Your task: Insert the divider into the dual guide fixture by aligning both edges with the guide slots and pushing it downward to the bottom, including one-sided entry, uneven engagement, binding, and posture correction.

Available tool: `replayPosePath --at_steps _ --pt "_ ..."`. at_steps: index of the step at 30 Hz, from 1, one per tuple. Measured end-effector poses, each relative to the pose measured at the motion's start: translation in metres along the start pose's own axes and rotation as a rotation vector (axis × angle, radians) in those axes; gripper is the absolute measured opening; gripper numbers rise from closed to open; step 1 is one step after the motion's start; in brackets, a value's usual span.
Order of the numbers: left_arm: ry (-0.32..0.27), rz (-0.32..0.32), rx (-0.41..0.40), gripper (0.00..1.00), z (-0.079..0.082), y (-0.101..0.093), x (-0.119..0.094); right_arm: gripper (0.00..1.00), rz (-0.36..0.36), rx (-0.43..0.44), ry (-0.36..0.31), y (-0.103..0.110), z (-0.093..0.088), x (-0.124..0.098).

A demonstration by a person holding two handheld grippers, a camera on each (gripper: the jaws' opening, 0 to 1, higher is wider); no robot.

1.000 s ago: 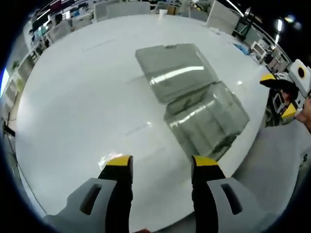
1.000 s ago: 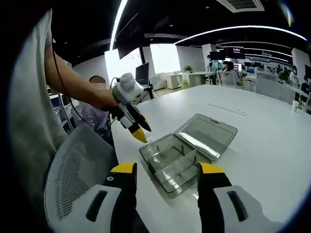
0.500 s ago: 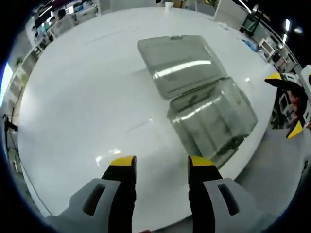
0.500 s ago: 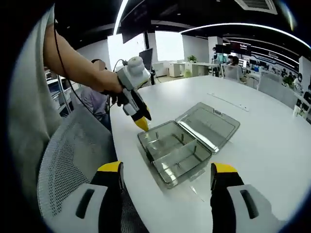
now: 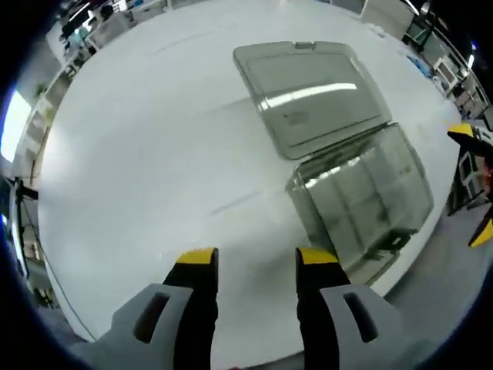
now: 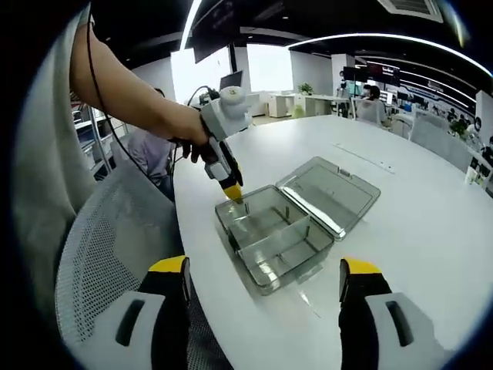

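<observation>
Early stage: divider (image 6: pixel 271 235) sits in clear box (image 6: pixel 308 250), lid open at 1 o'clock. Right gripper (image 6: pixel 263 284) jaws wide open, empty; left gripper (image 5: pixel 252 268) jaws apart, empty, over counter (image 5: pixel 139 154).

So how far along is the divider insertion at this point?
Done: the clear box sits on the white table with its lid folded open, and one divider already stands across it. In hand: nothing; the left gripper hovers at the box's near corner, and the right gripper is open. Left: grasping, aligning, pushing down.
</observation>
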State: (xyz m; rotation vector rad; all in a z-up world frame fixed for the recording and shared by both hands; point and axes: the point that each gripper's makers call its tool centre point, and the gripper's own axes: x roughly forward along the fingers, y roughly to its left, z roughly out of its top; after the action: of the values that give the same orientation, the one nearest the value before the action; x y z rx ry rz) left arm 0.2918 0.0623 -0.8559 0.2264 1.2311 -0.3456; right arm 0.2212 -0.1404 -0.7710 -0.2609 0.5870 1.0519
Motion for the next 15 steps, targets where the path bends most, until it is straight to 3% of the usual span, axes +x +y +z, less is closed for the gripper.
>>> replayPosePath --at_steps 15 --pt "0.071 0.054 -0.039 0.39 -0.006 0.005 0.013 0.77 0.005 0.005 -0.002 -0.003 -0.003 -0.002"
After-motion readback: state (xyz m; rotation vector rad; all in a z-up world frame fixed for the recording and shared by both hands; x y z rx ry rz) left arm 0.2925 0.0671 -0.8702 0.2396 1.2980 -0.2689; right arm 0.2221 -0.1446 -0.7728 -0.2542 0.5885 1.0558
